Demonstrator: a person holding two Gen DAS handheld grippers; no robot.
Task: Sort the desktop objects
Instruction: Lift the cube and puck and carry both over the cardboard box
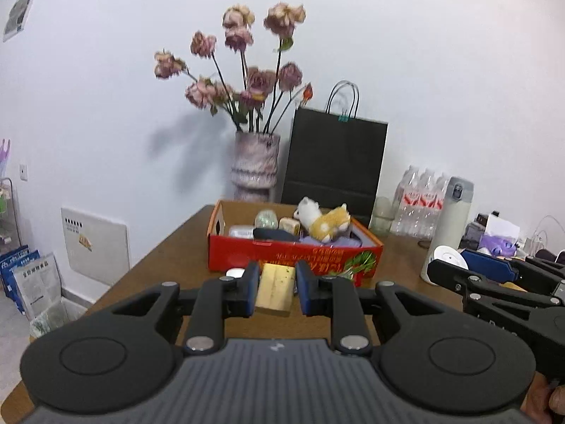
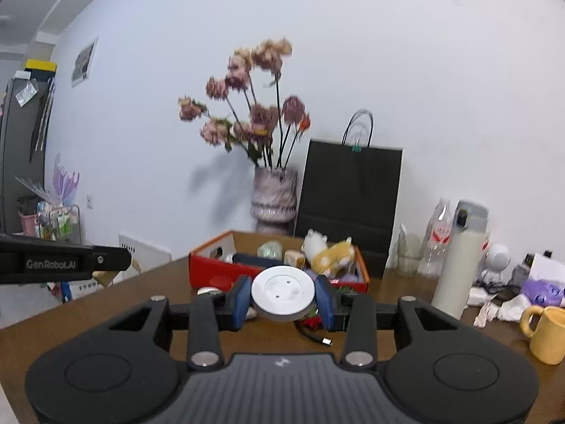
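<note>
Item 1: white round disc [image 2: 283, 290], pinched across its rim between the blue pads of the right gripper [image 2: 283, 300], carried above the worktop [image 2: 106, 304] just short of the near wall of the red cardboard box [image 2: 212, 272].

Item 2: pale wooden block [image 1: 275, 288], between the blue pads of the left gripper [image 1: 274, 291]. The left pad meets the block; a sliver of gap shows at the right pad, so a full pinch is probable but I cannot tell. It sits at 6 o'clock from the box front.

Item 3: box contents: alpaca plush [image 1: 323, 222], glass ball [image 1: 267, 219], small cube [image 1: 289, 225], dark flat case [image 1: 275, 235], purple item beneath the plush.

Item 4: surroundings: vase of dried flowers [image 1: 255, 166] at 12 o'clock of the box, black paper bag [image 1: 335, 162] at 1 o'clock, white flask [image 2: 459, 258] at 3 o'clock, yellow mug [image 2: 545, 332] at 4 o'clock.

Risks, judged: the disc is held only at 2 rim points and could pivot or slip out; the plush stands tall, so a blind drop may bounce off it; the 2 grippers are near each other and could collide over the box.

Unclear: a cable end [image 2: 319, 339] lies under the disc, its origin hidden; a small round object [image 1: 235, 273] beside the left pad is half covered; printing on the box is unreadable.
</note>
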